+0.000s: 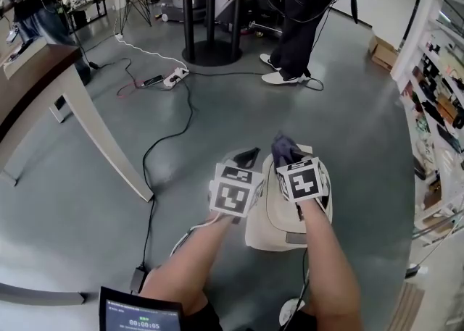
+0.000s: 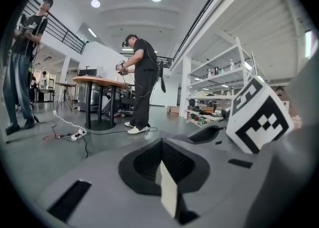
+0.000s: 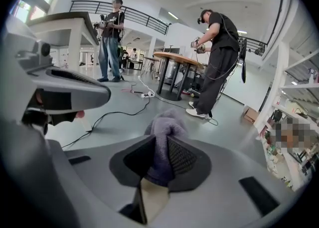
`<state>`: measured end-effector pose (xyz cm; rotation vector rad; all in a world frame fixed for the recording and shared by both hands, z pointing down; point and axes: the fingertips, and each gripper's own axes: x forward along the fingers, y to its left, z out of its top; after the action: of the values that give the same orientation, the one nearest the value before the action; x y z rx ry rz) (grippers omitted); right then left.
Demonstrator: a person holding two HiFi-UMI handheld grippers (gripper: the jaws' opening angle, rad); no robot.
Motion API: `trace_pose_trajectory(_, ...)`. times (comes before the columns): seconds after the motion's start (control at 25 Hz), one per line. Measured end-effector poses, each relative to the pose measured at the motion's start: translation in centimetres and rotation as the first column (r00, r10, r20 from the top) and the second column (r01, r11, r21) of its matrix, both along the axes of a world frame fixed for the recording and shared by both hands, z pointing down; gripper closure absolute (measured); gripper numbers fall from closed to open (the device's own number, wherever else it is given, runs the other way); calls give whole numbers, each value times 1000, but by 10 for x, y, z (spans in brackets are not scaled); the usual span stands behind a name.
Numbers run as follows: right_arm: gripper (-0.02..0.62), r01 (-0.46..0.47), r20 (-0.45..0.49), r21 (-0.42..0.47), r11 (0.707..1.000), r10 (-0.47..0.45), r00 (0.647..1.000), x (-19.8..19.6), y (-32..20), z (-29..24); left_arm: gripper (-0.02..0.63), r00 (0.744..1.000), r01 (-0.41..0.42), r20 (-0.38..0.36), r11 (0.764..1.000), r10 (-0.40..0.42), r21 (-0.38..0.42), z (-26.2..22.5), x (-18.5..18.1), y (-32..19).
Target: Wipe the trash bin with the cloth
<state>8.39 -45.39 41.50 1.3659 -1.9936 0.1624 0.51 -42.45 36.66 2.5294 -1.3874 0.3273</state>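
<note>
Grey-purple cloth (image 3: 167, 124): clamped in your right gripper (image 3: 158, 158), bunched up above its jaws. Cream trash bin (image 1: 274, 217): on the grey floor (image 1: 217, 105), directly below both grippers. Your left gripper (image 2: 160, 162): jaws closed together, nothing between them, just beside the right.

A timer reading 00:00:05 is being displayed on the small screen (image 1: 140, 315) at the head view's bottom edge. Its smaller lines are being left unreadable by blur.
</note>
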Motion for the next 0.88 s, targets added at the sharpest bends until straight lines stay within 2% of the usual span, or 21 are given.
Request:
trace_pose_trajectory(0.12,526,3,-16,-73,997,-4,1000,2,-5,7,606,1000,2,-16,1000,-2,-5,-2,-4,-2)
trace_pose_trajectory(0.44,526,7,-51,-227,974,-19,998,10,-17,16,606,1000,7,0,1000,-7,17,-3,-17,0)
trace_pose_trajectory(0.6,526,-13,-56,-240,971,-1,998,19,-22,17,606,1000,7,-19,1000,-7,-1,-3,-21,-1)
trace_pose_trajectory(0.88,526,-50,-75,-229,972,34,997,43,-23,19,606,1000,-23,-3,1000,23,0,-2,-7,3)
